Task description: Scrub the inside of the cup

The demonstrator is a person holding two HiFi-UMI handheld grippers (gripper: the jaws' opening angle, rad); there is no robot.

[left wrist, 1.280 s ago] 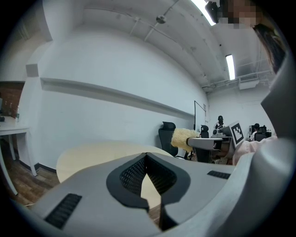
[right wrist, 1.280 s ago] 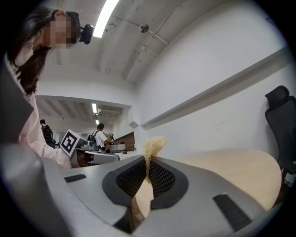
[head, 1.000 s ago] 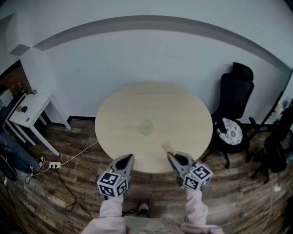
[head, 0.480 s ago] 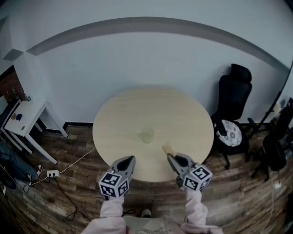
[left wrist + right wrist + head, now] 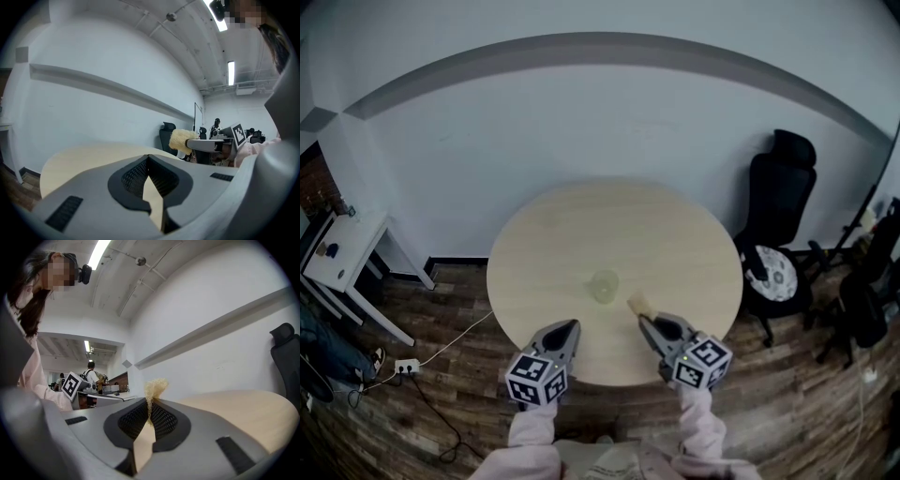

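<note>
Both level, left tongs (image 5: 569,327) closed empty and right tongs (image 5: 646,322) clamping sponge (image 5: 638,304) neared cup (image 5: 604,286).

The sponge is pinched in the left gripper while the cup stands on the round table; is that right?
No: the sponge is pinched in the right gripper, as the right gripper view shows; the left gripper is shut and empty. The cup does stand on the round table.

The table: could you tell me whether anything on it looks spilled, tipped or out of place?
Nothing stands out. The cup seems upright on the table, with no spill visible; the right gripper pinches a sponge.
</note>
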